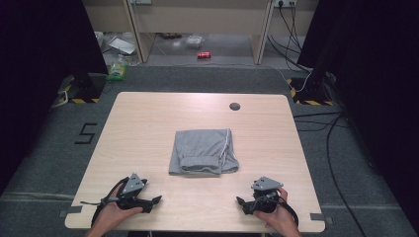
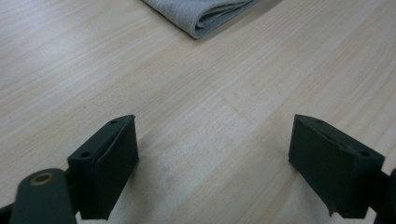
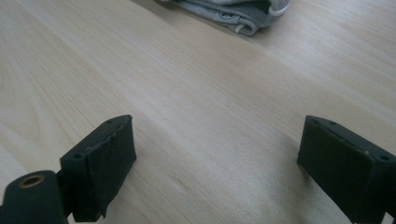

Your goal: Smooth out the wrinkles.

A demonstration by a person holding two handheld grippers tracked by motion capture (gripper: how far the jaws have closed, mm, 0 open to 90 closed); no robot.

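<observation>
Each hand carries a black gripper: the left gripper and right gripper wear grey three-cornered plates and trail black cables. Blocky black pads show small holes, perhaps for screws, plus a brass-ringed eyelet.

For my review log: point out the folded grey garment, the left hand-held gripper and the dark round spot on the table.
folded grey garment point(image 1: 201, 148), high view, middle of the top layer
left hand-held gripper point(image 1: 156, 200), high view, between its fingertips
dark round spot point(image 1: 234, 106), high view, its centre
</observation>
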